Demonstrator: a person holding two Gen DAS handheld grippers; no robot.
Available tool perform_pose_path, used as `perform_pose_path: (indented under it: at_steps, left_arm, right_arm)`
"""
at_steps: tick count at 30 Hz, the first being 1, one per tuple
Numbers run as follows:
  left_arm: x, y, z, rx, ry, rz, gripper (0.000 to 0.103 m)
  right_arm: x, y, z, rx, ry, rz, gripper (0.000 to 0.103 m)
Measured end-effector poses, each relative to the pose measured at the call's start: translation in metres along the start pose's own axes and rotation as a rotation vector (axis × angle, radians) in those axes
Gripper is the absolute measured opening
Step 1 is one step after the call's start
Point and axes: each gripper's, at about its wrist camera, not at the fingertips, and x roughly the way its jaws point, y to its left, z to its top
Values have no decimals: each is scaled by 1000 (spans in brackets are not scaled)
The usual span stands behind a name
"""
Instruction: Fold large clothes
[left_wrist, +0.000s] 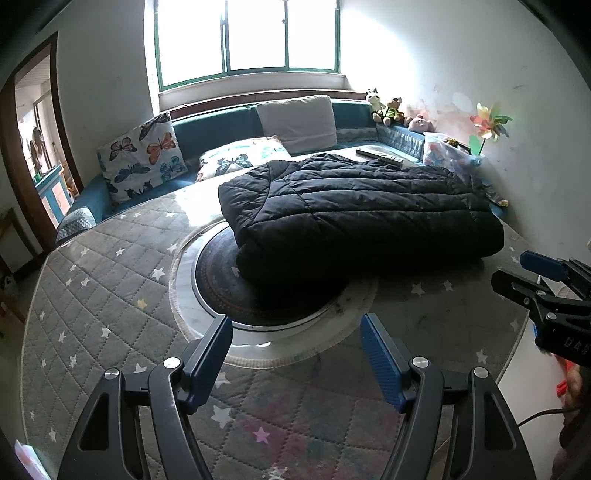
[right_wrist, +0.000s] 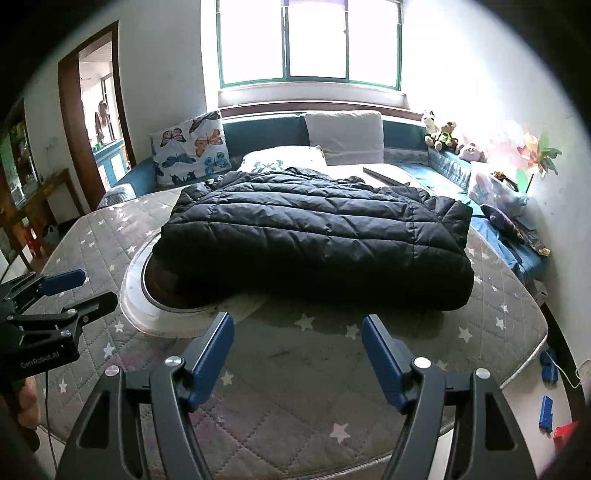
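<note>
The black puffer jacket (right_wrist: 317, 243) lies already folded into a thick rectangular bundle on the star-printed quilted mat (right_wrist: 280, 373), and everything else is best placed against it. Both grippers hang on the near side of the jacket, apart from it: the left gripper (left_wrist: 295, 354) off its near left corner, the right gripper (right_wrist: 297, 352) in front of its near edge, each with its blue-padded fingers spread wide and holding nothing. The likely trouble from here is the jacket's own spring: the padded, air-filled quilting looks lofty, and the slick shell probably slides on itself, so the top layer could creep or puff open if it is not pressed flat. A pinch taken too shallow would likely catch only the outer shell and peel one layer off the stack. The bundle's left near corner also overhangs a dark round inset (left_wrist: 221, 284) with a pale ring around it, so that side sits on an uneven base and may sag or tip when pushed. In material, the jacket is matte-to-satiny with stitched channels running across and a rounded fold along its near edge; the mat beneath is grey, diamond-stitched and soft, likely giving some grip. Beyond the jacket sit a butterfly-print cushion (left_wrist: 142, 158), a plain grey cushion (left_wrist: 297, 123) and small plush toys (left_wrist: 391, 109) on a teal sofa.
</note>
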Motion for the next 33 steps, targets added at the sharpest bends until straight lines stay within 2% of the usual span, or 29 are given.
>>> perform_pose_path:
  at_steps: [33]
  left_arm:
    - [-5,-6,-2,11,-10,-7,76]
  right_arm:
    - [1,6,3,-10,0,13,79]
